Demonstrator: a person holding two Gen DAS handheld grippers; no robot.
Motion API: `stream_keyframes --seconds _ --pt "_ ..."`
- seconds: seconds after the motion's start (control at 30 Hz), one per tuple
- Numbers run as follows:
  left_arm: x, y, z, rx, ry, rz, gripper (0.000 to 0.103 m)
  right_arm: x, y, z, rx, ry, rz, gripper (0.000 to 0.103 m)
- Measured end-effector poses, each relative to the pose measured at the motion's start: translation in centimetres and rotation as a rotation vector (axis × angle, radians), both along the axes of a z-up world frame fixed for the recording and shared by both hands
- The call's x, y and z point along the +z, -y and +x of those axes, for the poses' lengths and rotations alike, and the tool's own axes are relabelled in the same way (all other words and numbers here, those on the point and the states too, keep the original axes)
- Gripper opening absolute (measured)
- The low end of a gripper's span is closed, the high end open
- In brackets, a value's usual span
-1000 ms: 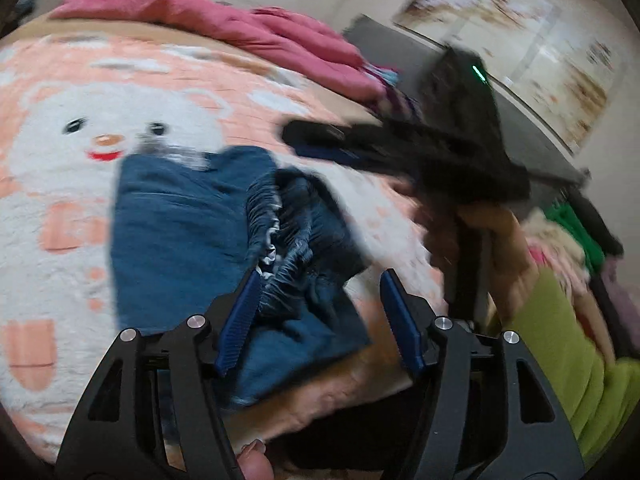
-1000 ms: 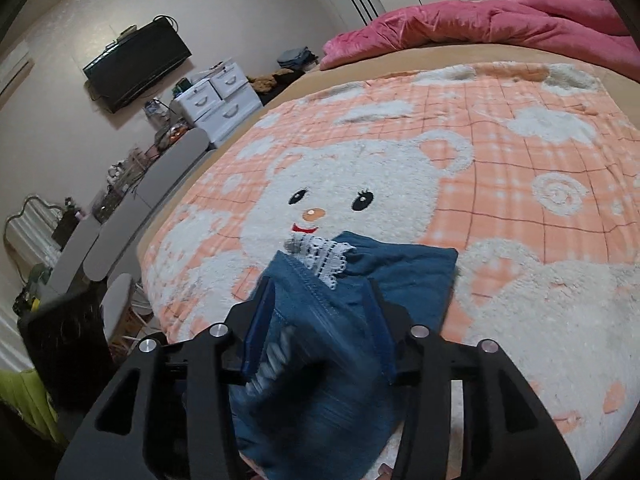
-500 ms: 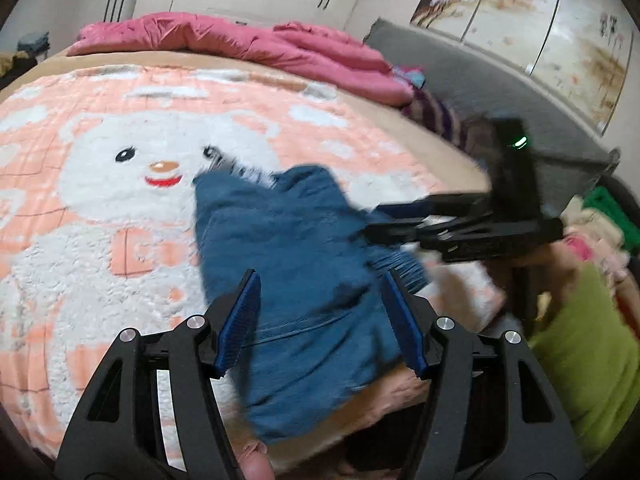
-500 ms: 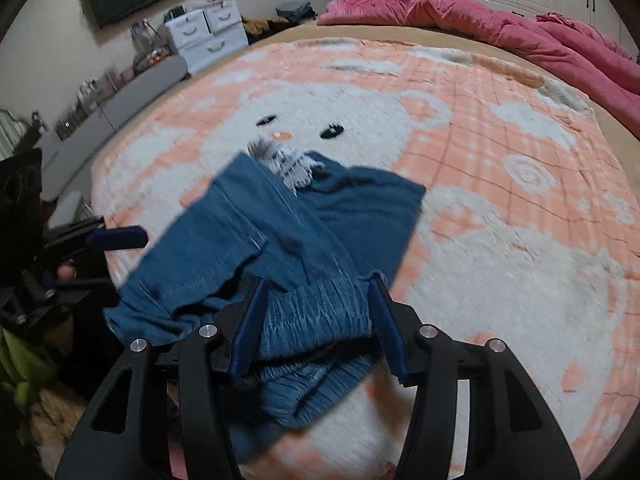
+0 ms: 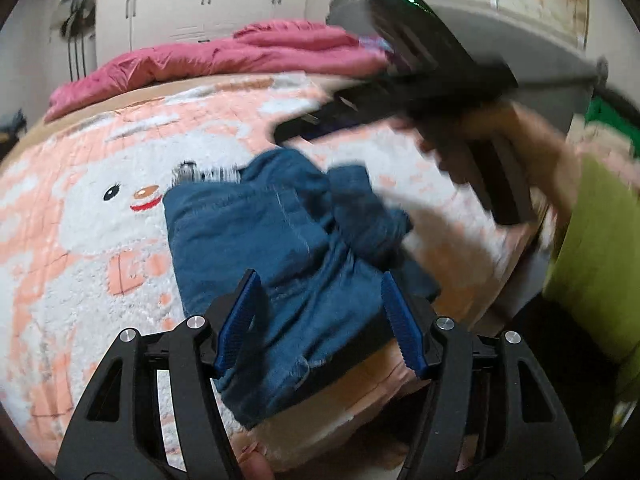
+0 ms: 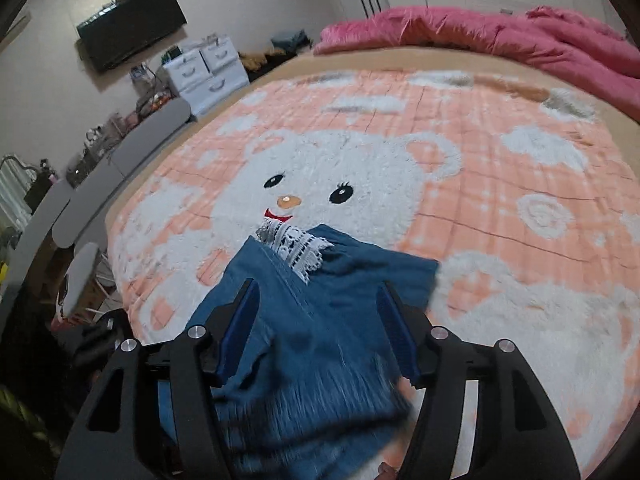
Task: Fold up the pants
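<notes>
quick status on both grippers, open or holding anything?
Left gripper: open, jaws apart over the pants, holding nothing.
Right gripper: open, jaws apart over the pants, holding nothing.

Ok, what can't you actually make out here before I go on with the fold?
- Left wrist view: the right gripper is smeared by motion blur; open or shut unclear.
- Right wrist view: the near edge of the blue denim pants is blurred, partly hidden behind the gripper's frame.
- Both views: whether either gripper touches the pants.
</notes>
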State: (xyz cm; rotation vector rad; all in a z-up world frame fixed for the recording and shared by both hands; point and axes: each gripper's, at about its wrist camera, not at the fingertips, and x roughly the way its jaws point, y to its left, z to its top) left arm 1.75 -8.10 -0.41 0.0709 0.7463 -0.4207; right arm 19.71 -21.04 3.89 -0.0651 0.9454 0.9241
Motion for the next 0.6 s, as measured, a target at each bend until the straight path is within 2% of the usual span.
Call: stream_keyframes --seconds 0.13,0.27,0.3,0.33,0.37,0.4,0.43,0.47,0.6 --pt "-0.7 -0.2 -0.1 0.008 -0.02 0.047 0.054 -1.0 -4.5 0.2 0.105 -0.027 -0.053 0.051" --pt "-1.4 -0.5 -0.4 0.0 -0.038 0.057 0.054 -3.1 -7.7 0.4 0.108 -0.021 -0.23 0.052" --pt "-1.7 -0.5 -0.5 -0.002 -0.041 0.065 0.054 -4.0 -8.4 0.5 0.11 -0.032 -0.263 0.049" --pt "-1.9 -0.5 -0.7 -0.004 -0.039 0.074 0.053 -4.5 -8.8 0.4 0.11 -0.041 -0.273 0.043" --pt "-2.1 -0.7 -0.9 -0.006 -0.036 0.08 0.052 -4.4 -9.1 0.2 0.121 -0.051 -0.266 0.027" --pt "-2.1 -0.9 -0.9 -0.006 -0.039 0.071 0.051 -4.2 -9.3 0.0 0.131 -0.053 -0.255 0.019" --pt "-2.1 -1.2 -0.9 -0.005 -0.043 0.057 0.05 -3.5 -9.6 -0.7 0.142 -0.024 -0.252 0.014" --pt "-2.0 -1.5 -1.1 -0.002 -0.048 0.041 0.05 -3.0 -9.9 -1.2 0.153 -0.001 -0.254 0.003" --pt "-1.8 -2.2 -1.7 0.005 -0.045 0.037 0.045 -0.9 -11.3 -2.7 0.171 0.086 -0.22 0.003"
